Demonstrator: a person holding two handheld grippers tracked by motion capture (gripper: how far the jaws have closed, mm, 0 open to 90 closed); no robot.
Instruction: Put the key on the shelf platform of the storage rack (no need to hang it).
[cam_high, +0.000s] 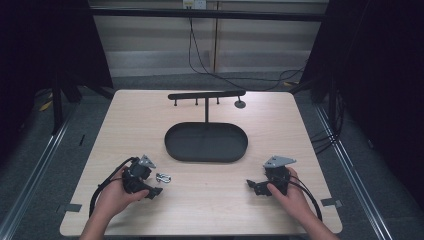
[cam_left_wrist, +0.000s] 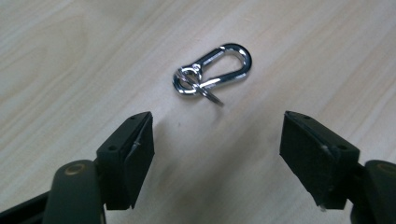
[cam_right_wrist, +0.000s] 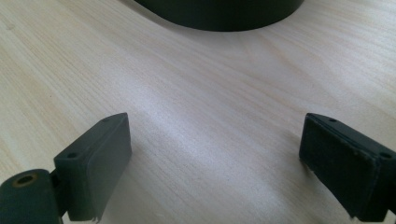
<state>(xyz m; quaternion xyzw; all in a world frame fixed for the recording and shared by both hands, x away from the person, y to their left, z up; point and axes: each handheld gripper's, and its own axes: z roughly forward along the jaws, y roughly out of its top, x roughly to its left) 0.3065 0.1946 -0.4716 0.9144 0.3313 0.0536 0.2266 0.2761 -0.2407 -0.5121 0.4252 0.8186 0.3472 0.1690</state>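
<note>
A shiny metal carabiner clip with a small key ring (cam_left_wrist: 212, 73) lies flat on the pale wooden table (cam_high: 210, 200). In the high view this carabiner (cam_high: 164, 177) sits just right of my left gripper (cam_high: 156, 182). In the left gripper view, my left gripper (cam_left_wrist: 217, 135) is open, its black jaws wide apart just short of the clip and touching nothing. My right gripper (cam_high: 254, 186) rests near the table's right front, held by a hand. In its own view the right gripper (cam_right_wrist: 215, 140) is open over bare wood.
A black oval tray (cam_high: 172, 145) lies at the table's middle, its rim also showing as the tray (cam_right_wrist: 219, 14) ahead of the right jaws. Behind it a black bar stand with pegs (cam_high: 206, 95) rises. Cables trail on the floor beyond.
</note>
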